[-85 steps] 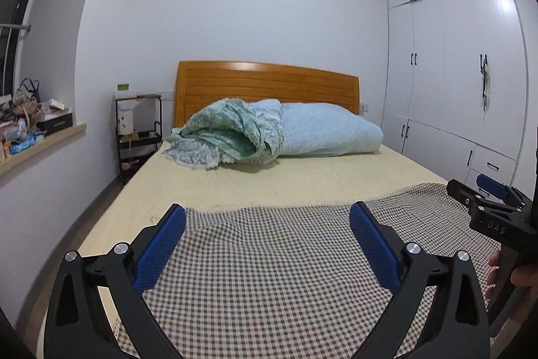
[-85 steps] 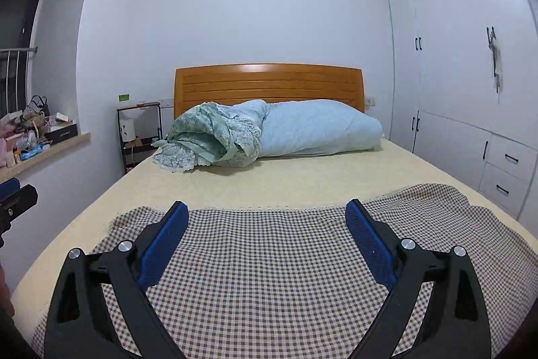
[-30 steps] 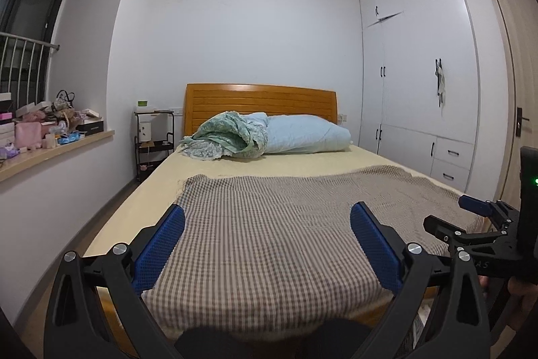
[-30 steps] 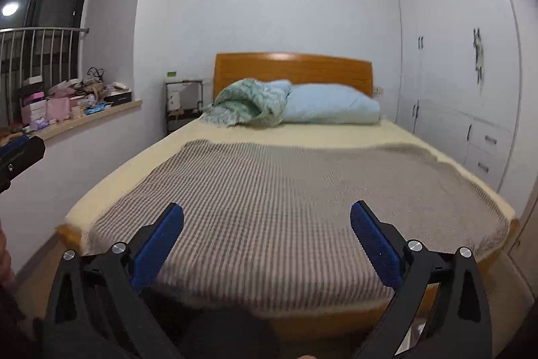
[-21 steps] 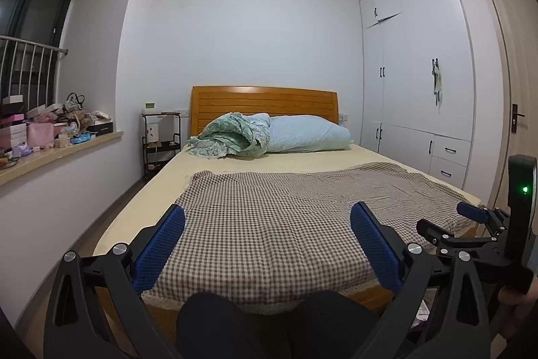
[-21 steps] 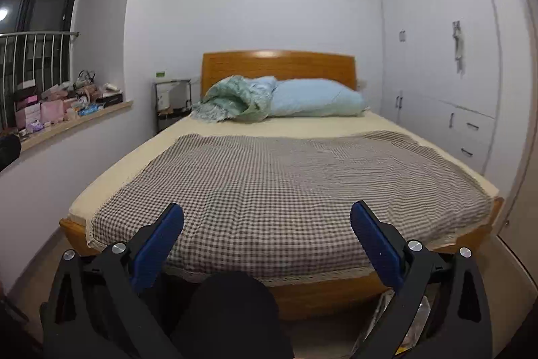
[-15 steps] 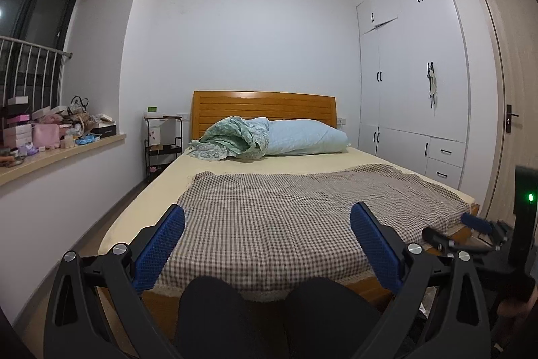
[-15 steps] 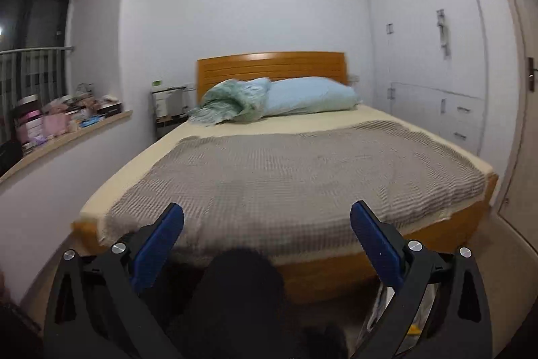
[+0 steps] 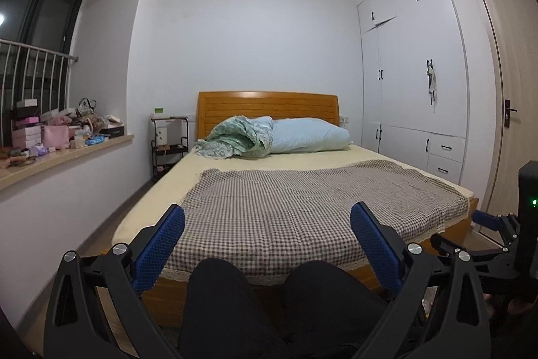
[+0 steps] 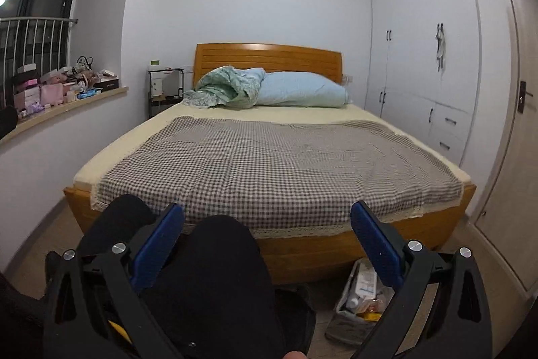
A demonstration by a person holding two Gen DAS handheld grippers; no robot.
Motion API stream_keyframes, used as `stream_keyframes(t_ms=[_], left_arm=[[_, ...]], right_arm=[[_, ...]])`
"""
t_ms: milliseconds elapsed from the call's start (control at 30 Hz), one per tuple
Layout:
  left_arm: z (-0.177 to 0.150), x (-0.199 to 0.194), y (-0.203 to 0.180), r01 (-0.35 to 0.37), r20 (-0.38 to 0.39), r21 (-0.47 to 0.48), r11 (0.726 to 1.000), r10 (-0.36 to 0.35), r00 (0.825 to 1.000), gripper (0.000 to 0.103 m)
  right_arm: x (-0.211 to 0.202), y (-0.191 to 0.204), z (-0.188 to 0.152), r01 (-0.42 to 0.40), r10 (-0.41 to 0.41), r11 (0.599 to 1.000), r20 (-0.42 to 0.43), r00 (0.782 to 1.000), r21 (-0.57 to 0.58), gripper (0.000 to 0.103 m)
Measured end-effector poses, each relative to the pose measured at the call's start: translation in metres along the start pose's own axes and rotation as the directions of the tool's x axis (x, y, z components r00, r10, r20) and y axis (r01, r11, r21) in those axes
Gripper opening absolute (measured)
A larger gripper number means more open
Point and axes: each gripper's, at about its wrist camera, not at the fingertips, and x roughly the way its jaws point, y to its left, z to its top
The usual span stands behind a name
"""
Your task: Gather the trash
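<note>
Below the checked blanket's (image 10: 279, 164) foot edge, now that I've backed off the bed, a trash bag (image 10: 359, 305) shows; both grippers, left (image 9: 267, 244) and right (image 10: 267, 246), gape empty.

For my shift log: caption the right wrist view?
Open right gripper faces the checked-blanket bed; a bag of trash on the floor.

Trash (image 10: 361, 295) (packets, wrappers) fills a floor bin at the bed's foot.

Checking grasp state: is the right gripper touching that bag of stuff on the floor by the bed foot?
Apart. In the right wrist view the right gripper is open and empty, and the bag lies on the floor beyond its right finger, with floor visible around it.
</note>
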Motion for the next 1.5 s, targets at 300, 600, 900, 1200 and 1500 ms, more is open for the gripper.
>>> stream_keyframes(t_ms=[300, 600, 900, 1200, 1500], left_arm=[[0.004, -0.002, -0.001, 0.012, -0.002, -0.004, 1.0, -0.012, 1.0, 0.096], [0.004, -0.006, -0.001, 0.014, 0.013, 0.011, 1.0, -0.014, 1.0, 0.096], [0.004, -0.007, -0.003, 0.015, 0.008, 0.005, 1.0, -0.015, 1.0, 0.096], [0.006, -0.008, -0.003, 0.013, 0.014, 0.006, 1.0, -0.013, 1.0, 0.096], [0.005, -0.011, -0.011, 0.005, 0.019, 0.009, 1.0, -0.005, 1.0, 0.096]], right_arm=[[-0.01, -0.007, -0.002, 0.004, -0.005, 1.0, 0.037, 0.999, 0.025, 0.095], [-0.014, -0.011, -0.004, -0.009, 0.008, 1.0, 0.041, 0.999, 0.022, 0.095], [-0.019, -0.016, -0.002, 0.003, -0.005, 1.0, 0.06, 0.998, 0.029, 0.095], [-0.02, -0.019, -0.003, 0.019, -0.021, 1.0, 0.066, 0.998, 0.024, 0.095], [-0.023, -0.021, -0.003, 0.007, -0.009, 1.0, 0.072, 0.997, 0.022, 0.095]])
